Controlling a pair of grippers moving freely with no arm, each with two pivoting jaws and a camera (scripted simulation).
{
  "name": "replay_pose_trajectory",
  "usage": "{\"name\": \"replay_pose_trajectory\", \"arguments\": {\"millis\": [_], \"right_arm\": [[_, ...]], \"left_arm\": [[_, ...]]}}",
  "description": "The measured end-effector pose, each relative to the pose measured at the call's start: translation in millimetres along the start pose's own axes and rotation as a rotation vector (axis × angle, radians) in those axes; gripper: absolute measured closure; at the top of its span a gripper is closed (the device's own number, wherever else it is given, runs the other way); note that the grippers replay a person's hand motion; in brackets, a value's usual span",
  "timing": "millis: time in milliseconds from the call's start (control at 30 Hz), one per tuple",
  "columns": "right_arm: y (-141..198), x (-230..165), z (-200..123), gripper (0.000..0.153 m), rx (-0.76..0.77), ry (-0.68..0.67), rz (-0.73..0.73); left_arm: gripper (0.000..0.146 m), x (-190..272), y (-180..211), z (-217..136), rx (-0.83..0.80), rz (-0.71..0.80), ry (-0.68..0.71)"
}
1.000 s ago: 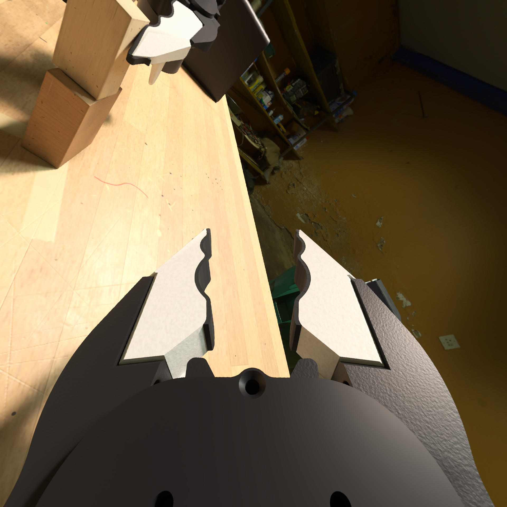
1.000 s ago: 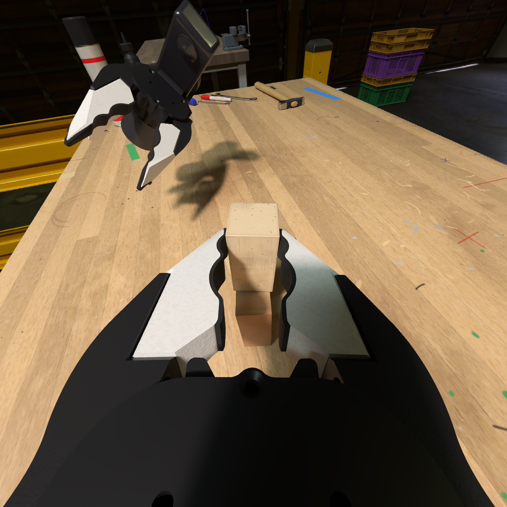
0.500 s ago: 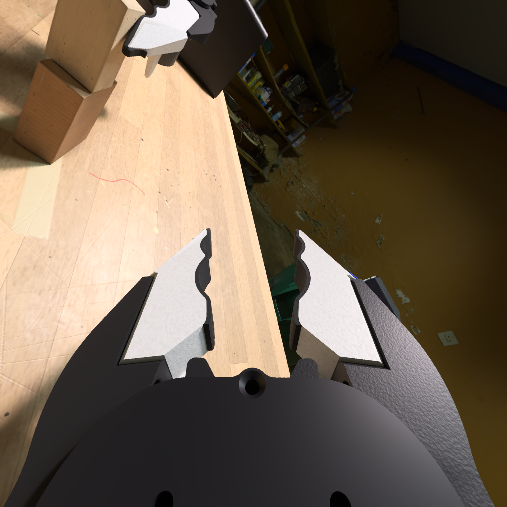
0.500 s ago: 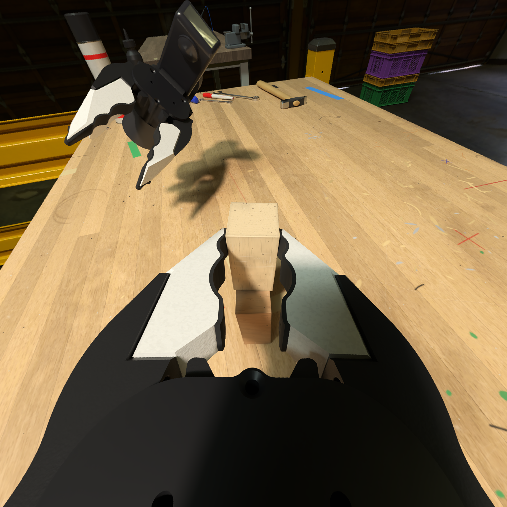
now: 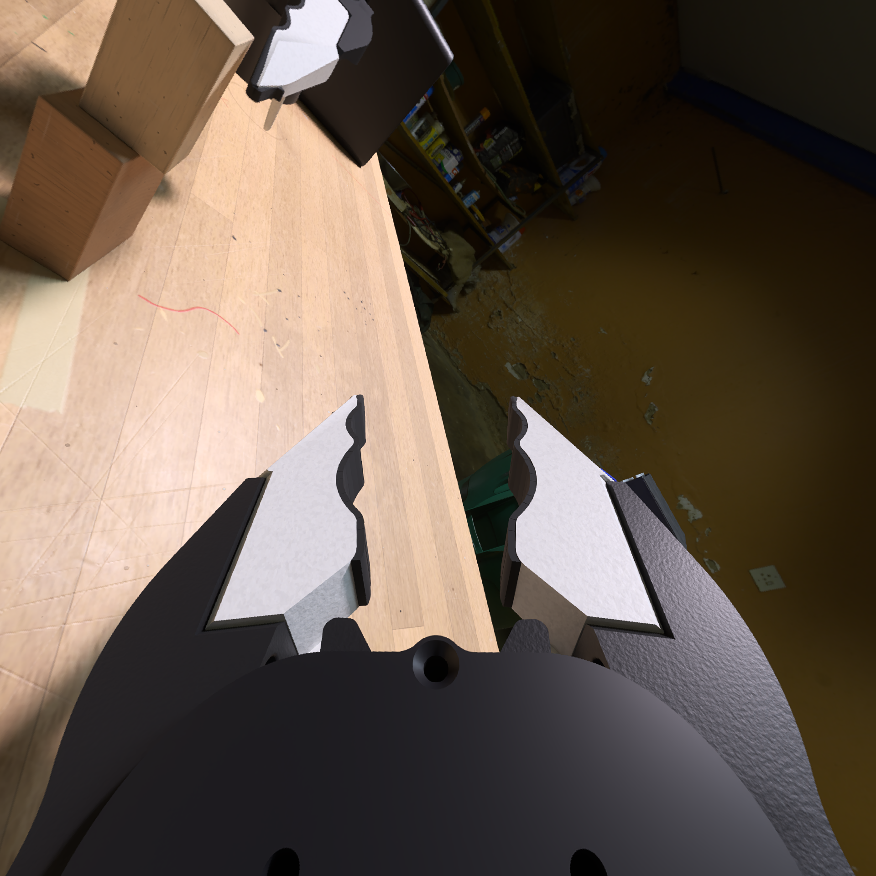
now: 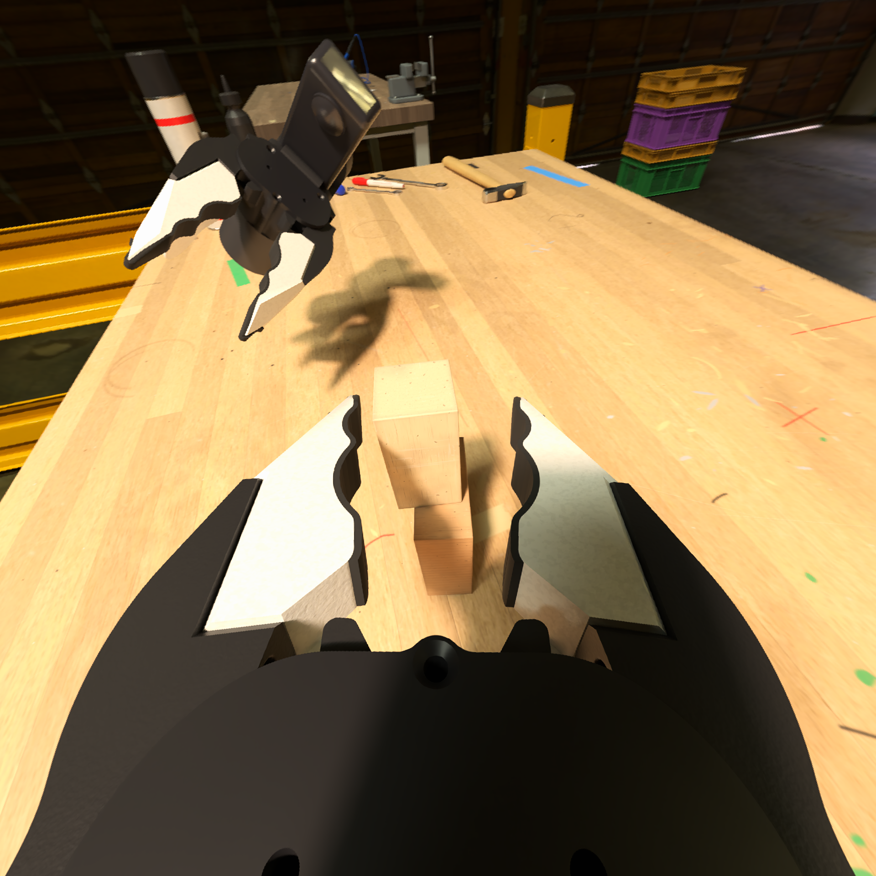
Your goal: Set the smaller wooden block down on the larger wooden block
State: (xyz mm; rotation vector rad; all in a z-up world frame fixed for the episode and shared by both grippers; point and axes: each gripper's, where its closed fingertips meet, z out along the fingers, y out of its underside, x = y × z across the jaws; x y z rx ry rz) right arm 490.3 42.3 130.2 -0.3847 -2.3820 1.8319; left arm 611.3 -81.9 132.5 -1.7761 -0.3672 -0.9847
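Observation:
A pale wooden block [image 6: 417,426] stands upright on a darker wooden block [image 6: 443,554] on the workbench [image 6: 592,341], shifted a little left of it. My right gripper [image 6: 436,400] is open, one finger on each side of the pale block with a gap on both sides. In the left wrist view the pale block [image 5: 161,71] sits on the darker block [image 5: 71,189] at the top left, with a right gripper finger [image 5: 303,52] beside it. My left gripper [image 5: 437,399] is open and empty, over the bench's edge; it also shows in the right wrist view [image 6: 187,298].
A hammer [image 6: 483,177], a marker and wrenches [image 6: 379,182] lie at the far end of the bench. Stacked crates [image 6: 673,128] stand beyond it on the right, a yellow beam [image 6: 47,265] along the left. The bench edge [image 5: 426,379] drops to the floor and cluttered shelves [image 5: 474,142].
My right gripper has opened and let go of the pale block, which stays on the darker block. My left gripper has barely moved.

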Motion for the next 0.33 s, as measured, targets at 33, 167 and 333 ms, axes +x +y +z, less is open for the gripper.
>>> {"name": "replay_pose_trajectory", "arguments": {"millis": [33, 167, 333], "right_arm": [[-2.6, 1.0, -2.9, 0.087, 0.003, 0.02, -0.006], [-18.5, 8.3, -23.0, 0.084, 0.044, 0.176, -0.019], [-15.1, 20.0, -61.4, 0.088, 0.024, 0.544, 0.061]], "left_arm": [[0.085, 0.5, -0.4, -0.4, 0.005, 0.001, 0.001], [0.087, 2.9, -5.4, -2.8, 0.049, 0.026, -0.005], [0.089, -20.0, -21.0, -14.4, 0.107, 0.272, -0.334]]}}
